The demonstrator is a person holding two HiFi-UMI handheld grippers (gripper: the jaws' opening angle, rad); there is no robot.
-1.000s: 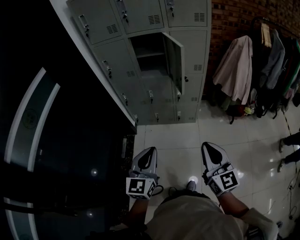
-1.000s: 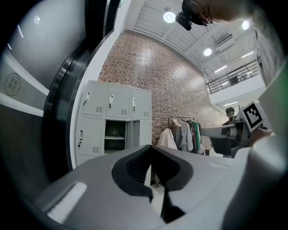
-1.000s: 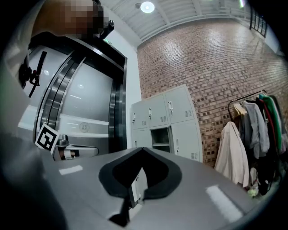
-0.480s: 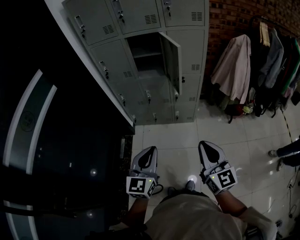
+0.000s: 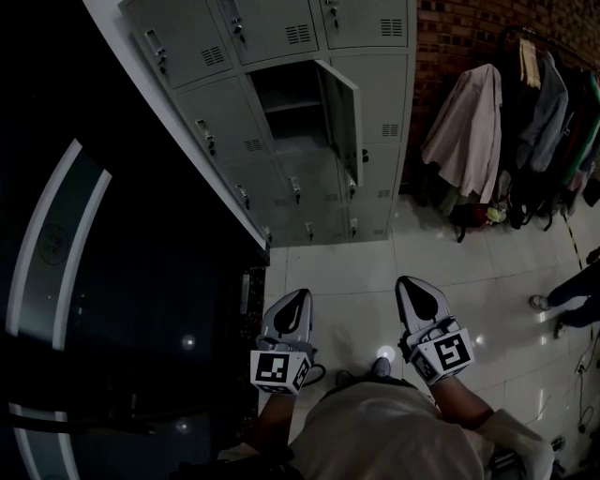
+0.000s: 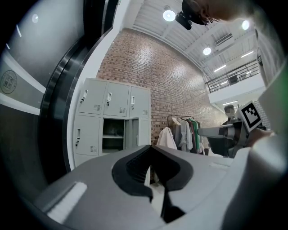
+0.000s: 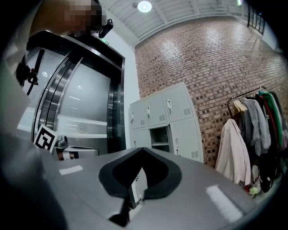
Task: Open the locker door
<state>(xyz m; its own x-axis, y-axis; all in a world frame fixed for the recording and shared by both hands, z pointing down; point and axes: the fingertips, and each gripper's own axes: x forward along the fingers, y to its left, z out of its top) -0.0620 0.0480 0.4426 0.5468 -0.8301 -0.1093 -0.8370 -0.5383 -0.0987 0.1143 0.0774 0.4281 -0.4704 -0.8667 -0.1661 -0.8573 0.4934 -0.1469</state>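
A bank of grey lockers stands against the wall ahead. One middle locker door hangs open on its right-hand hinge, baring an empty compartment with a shelf. Both grippers are held close to the person's body, well short of the lockers. My left gripper has its jaw tips together with nothing between them, and so does my right gripper. The open compartment shows past the left gripper, and the same compartment past the right gripper.
A dark glass door with a steel frame fills the left. Coats hang on a rack before a brick wall at the right. White floor tiles lie between me and the lockers. A bystander's feet show at the right edge.
Both grippers have stayed nearly where they were. The head view has drifted a little, and the bystander's feet at the right edge have shifted.
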